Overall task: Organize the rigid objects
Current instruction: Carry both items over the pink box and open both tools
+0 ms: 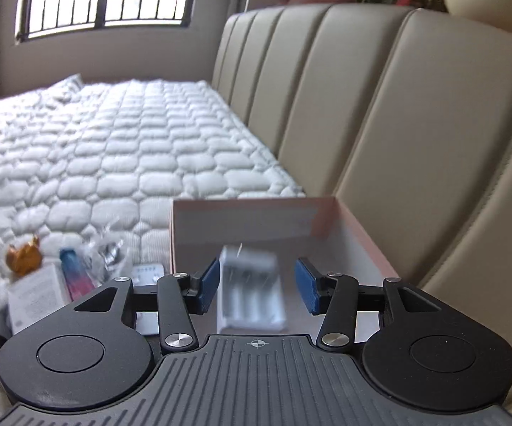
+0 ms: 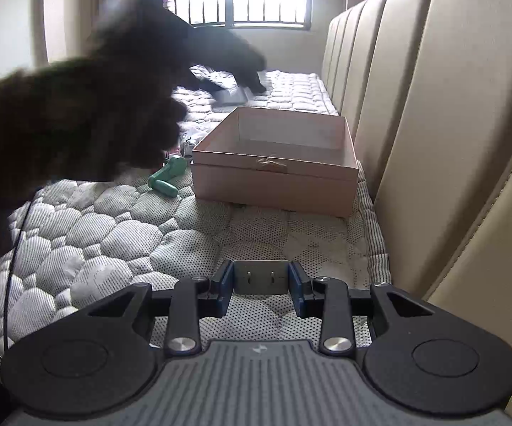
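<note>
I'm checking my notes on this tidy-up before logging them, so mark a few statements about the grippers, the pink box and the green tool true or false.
1. The right gripper clamps a grey metal plate with two slots. True.
2. The pink cardboard box has its lid on. False: its top is open.
3. The green plastic tool lies inside the box. False: it lies on the quilted white mattress, beside the box.
4. The left gripper has its blue pads clear of the blurred white packet beneath them. True.
</note>
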Demonstrator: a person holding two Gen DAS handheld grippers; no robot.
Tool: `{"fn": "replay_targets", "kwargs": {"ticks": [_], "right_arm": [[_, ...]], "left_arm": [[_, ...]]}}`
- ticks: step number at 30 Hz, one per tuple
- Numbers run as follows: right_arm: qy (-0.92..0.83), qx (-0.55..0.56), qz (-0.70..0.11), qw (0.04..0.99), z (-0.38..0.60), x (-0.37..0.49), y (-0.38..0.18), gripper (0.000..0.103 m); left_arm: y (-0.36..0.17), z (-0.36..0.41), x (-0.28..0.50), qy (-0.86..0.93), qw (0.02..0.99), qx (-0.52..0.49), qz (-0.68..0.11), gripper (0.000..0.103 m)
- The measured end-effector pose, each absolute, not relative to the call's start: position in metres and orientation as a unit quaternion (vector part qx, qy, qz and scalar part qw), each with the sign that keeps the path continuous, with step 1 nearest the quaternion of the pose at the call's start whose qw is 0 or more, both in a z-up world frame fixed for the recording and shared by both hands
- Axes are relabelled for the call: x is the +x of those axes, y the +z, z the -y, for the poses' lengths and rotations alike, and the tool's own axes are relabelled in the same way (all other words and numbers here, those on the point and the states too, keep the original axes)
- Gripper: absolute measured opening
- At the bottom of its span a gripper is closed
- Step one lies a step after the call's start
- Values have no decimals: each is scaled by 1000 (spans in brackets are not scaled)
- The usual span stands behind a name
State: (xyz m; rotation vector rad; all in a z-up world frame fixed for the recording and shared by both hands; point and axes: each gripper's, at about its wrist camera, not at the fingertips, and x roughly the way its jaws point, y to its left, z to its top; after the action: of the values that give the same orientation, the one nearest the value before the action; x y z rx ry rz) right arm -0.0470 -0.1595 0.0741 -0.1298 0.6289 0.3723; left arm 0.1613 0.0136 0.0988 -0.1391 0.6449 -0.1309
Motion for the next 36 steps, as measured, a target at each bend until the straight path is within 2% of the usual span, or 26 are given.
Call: {"fn": "replay_targets", "kwargs": {"ticks": [5, 15, 20, 24, 25, 27, 31, 33, 36], "right_arm": [[182, -69, -307, 932, 165, -51, 70, 32], [175, -55, -343, 921, 158, -30, 72, 32], [178, -47, -321, 929, 149, 5, 116, 32], [178, 0, -286, 941, 133, 58, 165, 33], [180, 6, -276, 944, 127, 71, 173, 36], [164, 5, -274, 948, 117, 94, 182, 74], [121, -2, -265, 957, 118, 93, 172, 85], [104, -9, -260, 960, 123, 78, 156, 98], [66, -14, -242, 968, 134, 54, 127, 103]], "left_arm": [[91, -25, 143, -72, 940, -93, -320, 51], [92, -69, 39, -109, 938, -128, -304, 51], [75, -116, -4, -72, 931, -161, -319, 51], [62, -149, -24, -37, 927, -175, -331, 51], [60, -155, -25, -30, 926, -178, -333, 51], [56, -165, -30, -17, 925, -181, -334, 51], [51, -173, -26, -17, 925, -180, -333, 51], [50, -171, -19, -24, 926, -179, -332, 51], [49, -161, -9, -40, 933, -161, -321, 51]]}}
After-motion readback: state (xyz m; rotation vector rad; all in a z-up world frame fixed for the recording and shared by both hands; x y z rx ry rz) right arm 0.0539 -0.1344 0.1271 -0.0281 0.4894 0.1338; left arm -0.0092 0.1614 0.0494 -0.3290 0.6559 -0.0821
